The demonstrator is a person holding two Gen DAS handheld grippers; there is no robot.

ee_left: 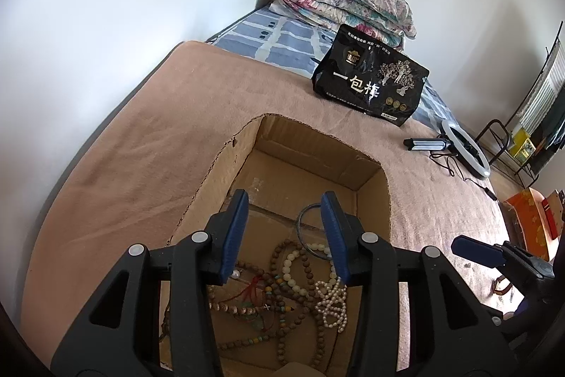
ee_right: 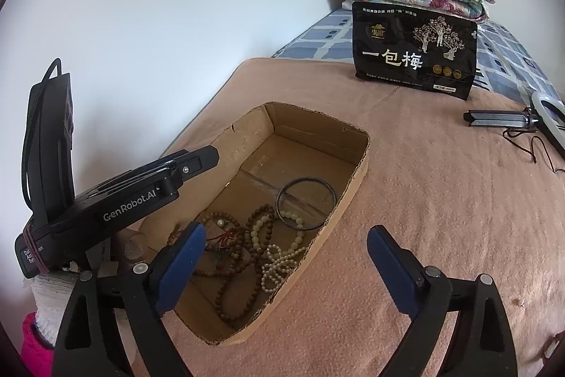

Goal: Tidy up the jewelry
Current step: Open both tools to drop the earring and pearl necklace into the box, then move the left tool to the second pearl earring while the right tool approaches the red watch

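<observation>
cardboard box (ee_right: 353, 172) holds beads (ee_right: 247, 246); black bag (ee_right: 413, 52) at one o'clock. left gripper (ee_left: 286, 235) half-spread, right gripper (ee_right: 286, 257) wide, both empty.

Left black two-finger gripper with blue pads (ee_left: 287, 200): angled downward, jaws partly apart, nothing between the pads. Right black two-finger gripper with blue pads (ee_right: 286, 234): also angled downward, jaws spread wide, empty. The left gripper's body lies left of the right one.
</observation>
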